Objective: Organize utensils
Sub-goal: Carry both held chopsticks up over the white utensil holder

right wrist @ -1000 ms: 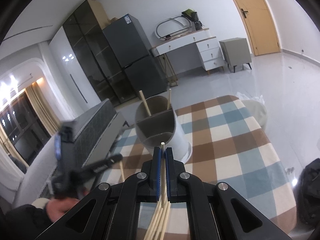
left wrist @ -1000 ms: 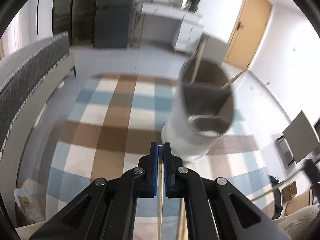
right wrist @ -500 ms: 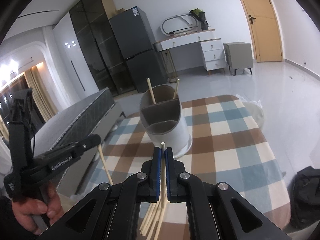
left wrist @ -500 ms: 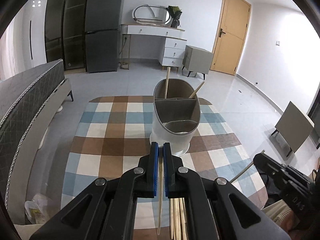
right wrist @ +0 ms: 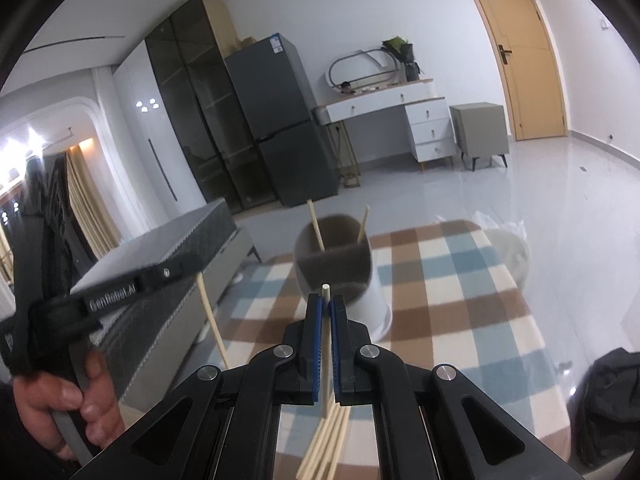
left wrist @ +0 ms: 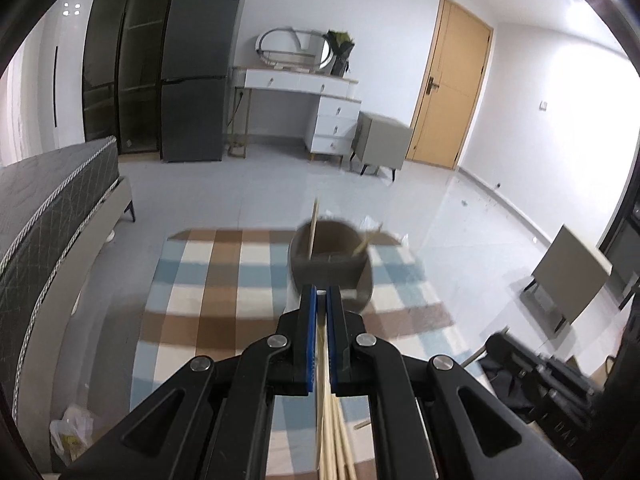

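Note:
A white utensil holder (left wrist: pixel 332 268) with grey compartments stands on the checked tablecloth (left wrist: pixel 224 280); it also shows in the right wrist view (right wrist: pixel 340 264). Two chopsticks stand in its far compartment. My left gripper (left wrist: pixel 321 294) is shut on one chopstick (left wrist: pixel 322 360), raised above the table, short of the holder. My right gripper (right wrist: pixel 326 300) is shut on another chopstick (right wrist: pixel 326 332), also short of the holder. Several loose chopsticks (right wrist: pixel 324 444) lie on the table below both grippers. The left gripper with its chopstick (right wrist: pixel 212 316) shows at the left of the right wrist view.
A grey bed (left wrist: pixel 48 216) runs along the left of the table. A fridge (left wrist: pixel 196 72), a white dresser (left wrist: pixel 300 108) and a door (left wrist: pixel 452 88) stand at the back. A plastic bag (left wrist: pixel 72 436) lies on the floor at the left. A black bag (right wrist: pixel 608 400) sits at the right.
Both grippers have risen and pulled back, so the holder looks smaller and farther away. Each still grips its chopstick.

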`<control>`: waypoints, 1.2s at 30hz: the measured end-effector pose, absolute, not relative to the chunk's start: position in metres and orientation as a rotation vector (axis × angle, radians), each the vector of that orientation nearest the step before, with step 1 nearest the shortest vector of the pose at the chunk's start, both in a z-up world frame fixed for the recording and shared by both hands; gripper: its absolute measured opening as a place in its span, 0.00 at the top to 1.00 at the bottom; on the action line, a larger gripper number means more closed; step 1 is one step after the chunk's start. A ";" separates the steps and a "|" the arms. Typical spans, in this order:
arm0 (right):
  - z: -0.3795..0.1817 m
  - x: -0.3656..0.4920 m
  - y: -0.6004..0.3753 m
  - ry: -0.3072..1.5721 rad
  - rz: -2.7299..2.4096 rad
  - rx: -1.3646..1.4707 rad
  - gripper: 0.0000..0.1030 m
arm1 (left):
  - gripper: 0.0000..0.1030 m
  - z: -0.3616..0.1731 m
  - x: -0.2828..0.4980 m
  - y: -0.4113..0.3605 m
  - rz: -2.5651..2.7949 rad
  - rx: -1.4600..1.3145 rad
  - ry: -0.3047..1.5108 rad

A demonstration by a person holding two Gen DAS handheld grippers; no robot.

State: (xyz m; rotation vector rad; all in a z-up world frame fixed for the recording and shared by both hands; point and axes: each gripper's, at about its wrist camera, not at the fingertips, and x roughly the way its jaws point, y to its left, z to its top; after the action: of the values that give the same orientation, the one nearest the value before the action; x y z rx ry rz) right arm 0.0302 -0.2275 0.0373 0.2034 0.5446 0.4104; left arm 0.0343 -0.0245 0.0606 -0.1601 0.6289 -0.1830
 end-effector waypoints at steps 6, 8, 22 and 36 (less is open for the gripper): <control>0.071 0.058 -0.230 0.502 0.413 0.205 0.96 | 0.99 0.101 0.065 -0.024 -0.202 -0.182 0.573; 0.083 0.071 -0.229 0.485 0.420 0.199 0.97 | 0.99 0.116 0.080 -0.025 -0.207 -0.188 0.546; 0.126 0.170 -0.218 0.419 0.428 0.187 0.96 | 0.99 0.134 0.168 -0.026 -0.209 -0.194 0.434; 0.081 0.224 -0.216 0.503 0.432 0.207 0.96 | 0.99 0.076 0.202 -0.023 -0.252 -0.197 0.488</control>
State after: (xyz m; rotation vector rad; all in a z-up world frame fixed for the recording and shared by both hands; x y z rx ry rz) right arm 0.2240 -0.2163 0.0811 0.2073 0.5028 0.4322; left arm 0.2022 -0.0229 0.0764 -0.1970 0.4881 -0.2522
